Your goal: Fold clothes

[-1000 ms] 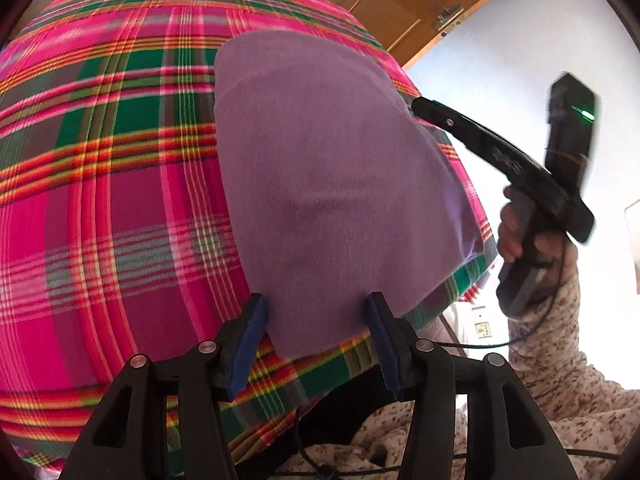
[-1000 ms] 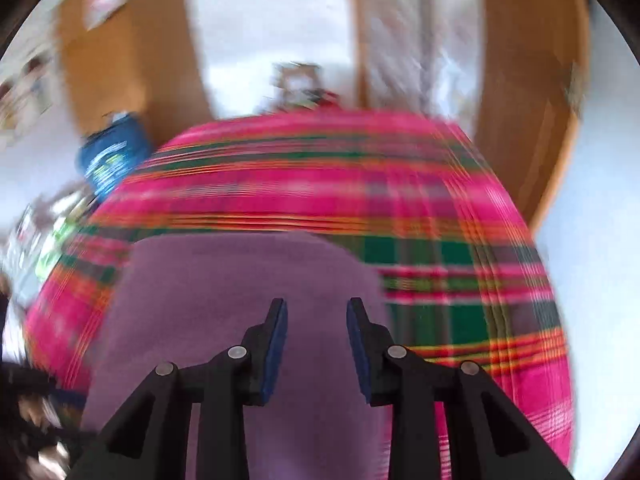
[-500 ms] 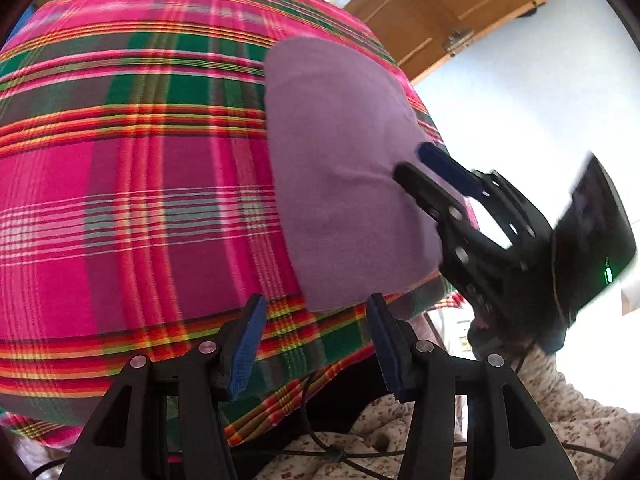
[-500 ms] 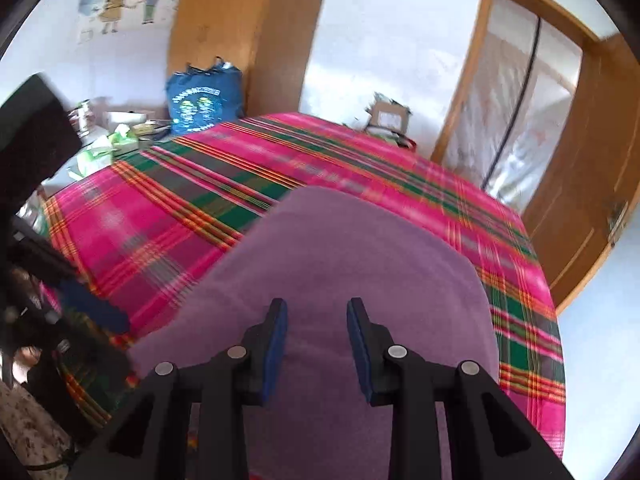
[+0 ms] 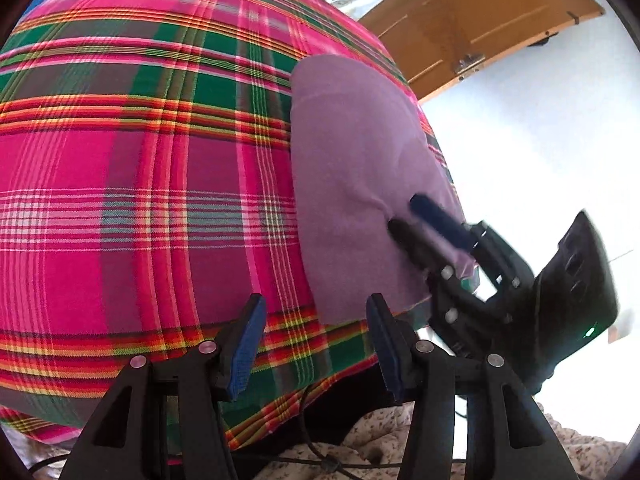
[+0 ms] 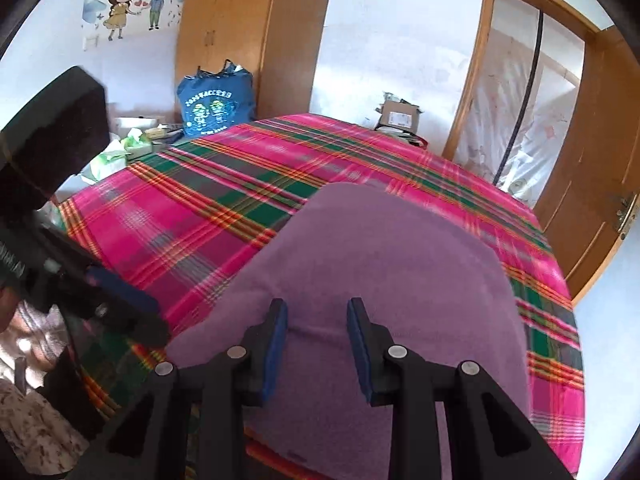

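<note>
- Only one real container around: the blue fabric tote bag (image 6: 218, 102) at about 11 o'clock in your right wrist view, on the floor past the far corner of the bed. Its top is open, but I can't tell what's inside.
- It has a cartoon print with a line of yellow writing above it, too small to read. The small cardboard box (image 6: 396, 114) at 12 o'clock has a pale label, also unreadable.
- Count: one garment, two grippers, one tote, one box.
- The folded soft purple cloth garment (image 6: 380, 280) lies flat on the pink, green and orange plaid bedspread (image 5: 140, 200), near the bed's close edge, at 3 o'clock in your left wrist view.
- Your right gripper (image 6: 317, 320) sits low on the garment's near end, jaws a moderate gap apart with cloth puckered between the blue pads; nothing is clamped.
- Your left gripper (image 5: 316, 320) hovers over the bedspread's near edge beside the garment's corner, jaws spread wide, holding nothing.
</note>
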`<state>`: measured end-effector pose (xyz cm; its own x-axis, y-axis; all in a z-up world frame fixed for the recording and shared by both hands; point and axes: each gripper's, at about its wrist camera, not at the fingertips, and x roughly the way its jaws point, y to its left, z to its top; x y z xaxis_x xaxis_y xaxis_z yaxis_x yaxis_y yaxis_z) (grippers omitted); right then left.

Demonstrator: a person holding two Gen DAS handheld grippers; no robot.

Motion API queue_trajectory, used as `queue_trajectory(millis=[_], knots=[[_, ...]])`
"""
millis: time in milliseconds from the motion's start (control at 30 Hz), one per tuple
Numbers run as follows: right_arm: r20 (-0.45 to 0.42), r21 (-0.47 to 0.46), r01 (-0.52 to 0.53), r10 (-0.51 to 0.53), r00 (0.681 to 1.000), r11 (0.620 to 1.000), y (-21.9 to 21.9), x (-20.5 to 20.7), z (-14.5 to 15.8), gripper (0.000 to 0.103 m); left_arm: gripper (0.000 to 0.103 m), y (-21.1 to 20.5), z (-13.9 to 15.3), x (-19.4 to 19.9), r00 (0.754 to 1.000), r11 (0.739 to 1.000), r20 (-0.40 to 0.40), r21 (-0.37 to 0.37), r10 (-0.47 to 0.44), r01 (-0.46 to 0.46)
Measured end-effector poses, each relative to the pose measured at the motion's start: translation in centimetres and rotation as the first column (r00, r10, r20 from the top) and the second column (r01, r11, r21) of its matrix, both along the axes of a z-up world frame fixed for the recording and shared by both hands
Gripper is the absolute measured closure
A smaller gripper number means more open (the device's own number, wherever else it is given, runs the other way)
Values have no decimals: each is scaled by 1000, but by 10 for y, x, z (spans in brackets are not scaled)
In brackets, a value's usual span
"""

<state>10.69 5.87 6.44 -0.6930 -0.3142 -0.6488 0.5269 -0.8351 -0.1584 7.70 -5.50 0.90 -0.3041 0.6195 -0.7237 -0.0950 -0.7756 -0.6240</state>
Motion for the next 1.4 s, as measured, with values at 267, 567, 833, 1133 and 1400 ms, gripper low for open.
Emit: queue_trajectory(millis=[267, 567, 833, 1133, 1400], knots=[[43, -68, 19, -16, 999, 997, 8, -1, 3, 71, 49, -5, 2, -31, 998, 997, 32, 64, 48, -50], [181, -296, 224, -176, 968, 928, 91, -19, 14, 58, 43, 20, -1, -54, 998, 994, 34, 94, 50, -53], [293, -342, 414, -322, 900, 844, 161, -43, 10, 49, 41, 33, -4, -83, 998, 993, 48, 105, 49, -54], [435, -432, 437, -243, 867, 789, 190, -71, -14, 49, 41, 49, -9, -118, 997, 992, 71, 123, 1, -9], [525, -564, 427, -92, 846, 707, 206, -92, -36, 49, 40, 59, -13, -149, 994, 985, 100, 169, -34, 16]])
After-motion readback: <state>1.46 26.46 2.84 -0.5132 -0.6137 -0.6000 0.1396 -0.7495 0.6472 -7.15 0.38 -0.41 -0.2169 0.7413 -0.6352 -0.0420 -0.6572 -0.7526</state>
